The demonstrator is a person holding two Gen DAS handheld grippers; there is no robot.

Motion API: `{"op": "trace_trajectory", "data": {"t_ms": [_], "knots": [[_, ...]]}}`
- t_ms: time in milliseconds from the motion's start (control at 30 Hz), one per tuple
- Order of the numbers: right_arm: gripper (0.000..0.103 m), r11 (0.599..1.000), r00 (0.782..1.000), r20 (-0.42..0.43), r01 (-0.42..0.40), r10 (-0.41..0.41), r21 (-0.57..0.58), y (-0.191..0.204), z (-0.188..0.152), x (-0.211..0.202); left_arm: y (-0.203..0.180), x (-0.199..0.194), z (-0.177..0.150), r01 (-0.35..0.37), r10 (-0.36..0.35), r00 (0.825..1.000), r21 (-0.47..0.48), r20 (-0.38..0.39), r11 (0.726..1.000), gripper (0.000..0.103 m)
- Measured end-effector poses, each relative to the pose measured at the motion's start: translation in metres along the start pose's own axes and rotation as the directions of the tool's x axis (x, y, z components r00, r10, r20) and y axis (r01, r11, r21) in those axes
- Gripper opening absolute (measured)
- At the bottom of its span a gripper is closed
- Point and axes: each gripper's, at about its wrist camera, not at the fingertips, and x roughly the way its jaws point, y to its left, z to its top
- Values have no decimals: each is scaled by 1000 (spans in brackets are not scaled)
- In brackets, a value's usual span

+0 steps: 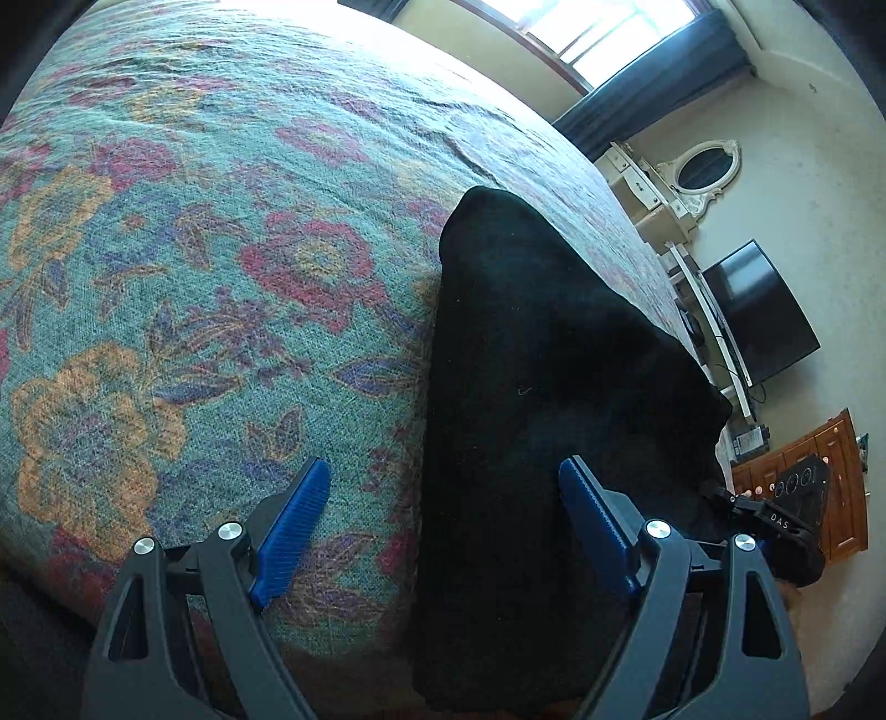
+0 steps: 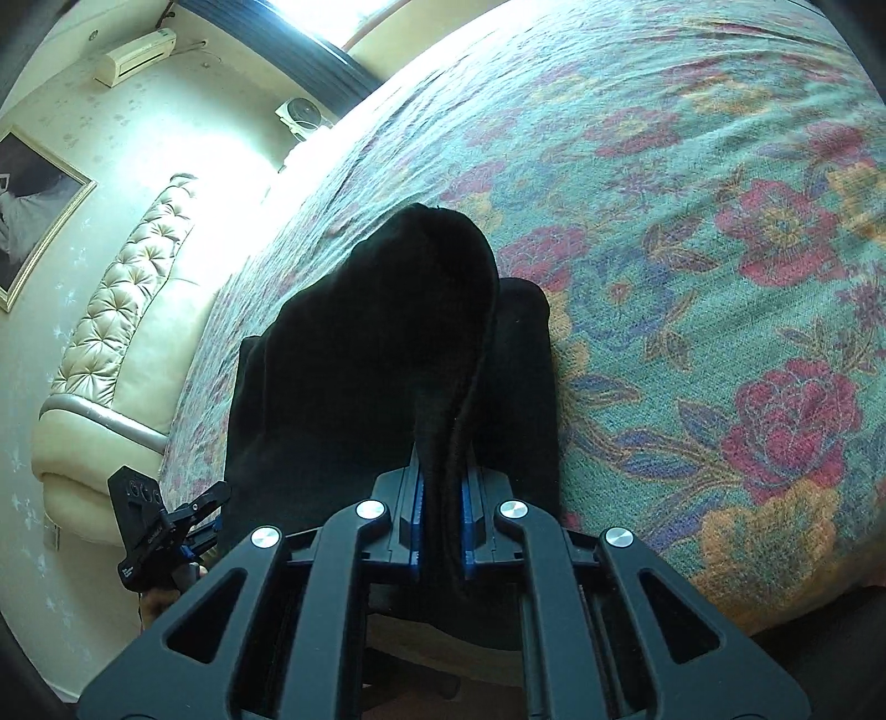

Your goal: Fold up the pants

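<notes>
floral bedspread point(image 1: 194, 266) fills most of both views, a woven teal cloth with red, orange and purple flowers, its far end washed out by glare from the window point(image 1: 598, 27). everything here is placed against that bedspread.

black pants point(image 1: 542, 376) lie on it near its front edge, a long dark strip running away across the cloth, with the near end hanging over the edge and cut off by the frame. the fabric is so dark that seams, pockets and folds are hard to make out. in the right wrist view an upper layer of the pants point(image 2: 398, 332) is lifted off the bedspread into a rounded hump above the flat lower layer.

beyond the bedspread's side stand a black tv point(image 1: 758, 310), a white dresser with an oval mirror point(image 1: 703, 166), and wooden drawers point(image 1: 830, 482); on the opposite side, a cream tufted headboard point(image 2: 127, 288), a framed picture point(image 2: 33, 216) cut by the rim, and a wall air conditioner point(image 2: 135, 55).

the left gripper point(image 1: 443, 515) hovers over the bedspread's front edge, jaws spread wide, one ribbed blue pad over the flowers and the other over the pants, holding nothing. the right gripper point(image 2: 443, 520) has its jaws pinched closed on a bunched ridge of the pants. in the left wrist view its black body reads "das"; small white lettering on the left gripper's body, seen from the right wrist, is too small to read.
</notes>
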Motion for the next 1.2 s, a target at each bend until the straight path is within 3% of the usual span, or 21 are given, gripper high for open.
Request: {"op": "trace_trajectory", "data": {"t_ms": [167,233,300,433,533,567,600,633,800,933,967,1000,1067,1133,1200], "knots": [[14,990,997,6,-81,81,112,-19,-3,0,0,-3,-2,14,-14,1000,4,16,1000,83],[25,983,994,19,-113,112,147,-21,-5,-6,4,-8,-2,26,-26,999,-16,36,1000,83],[45,972,988,46,-151,145,180,-24,-10,-15,11,-13,-2,32,-30,999,-39,44,999,83],[52,980,992,48,-122,116,155,-17,-20,-26,22,-16,-6,53,-50,998,-73,44,996,83],[52,989,995,49,-91,85,120,-11,-26,-27,17,-19,-7,43,-41,998,-52,51,998,83],[43,992,997,49,-68,64,106,-9,-27,-26,16,-18,-6,36,-34,998,-42,49,998,84],[19,996,998,46,-38,34,83,-7,-28,-26,14,-15,-5,33,-31,998,-35,46,999,85],[11,998,999,40,-25,23,60,-4,-29,-24,11,-14,-6,31,-30,998,-34,51,999,85],[8,998,998,63,18,-21,54,-6,-35,-34,12,-16,-5,59,-56,998,-59,38,997,86],[10,987,998,55,-47,39,155,-31,-40,-28,15,-12,-8,84,-82,996,-77,31,993,86],[15,979,996,69,-74,62,189,-34,-39,-30,16,-12,-8,90,-88,996,-77,32,993,86],[32,972,994,85,-89,72,219,-38,-40,-33,16,-13,-7,96,-94,995,-79,32,992,86],[56,969,993,106,-68,44,238,-45,-43,-40,19,-14,-6,115,-112,993,-102,30,988,86],[60,967,994,102,-62,37,248,-51,-49,-42,24,-15,-5,149,-147,989,-147,27,978,86],[62,949,990,94,-132,109,287,-58,-57,-38,31,-17,-6,178,-176,984,-203,26,963,86]]}}
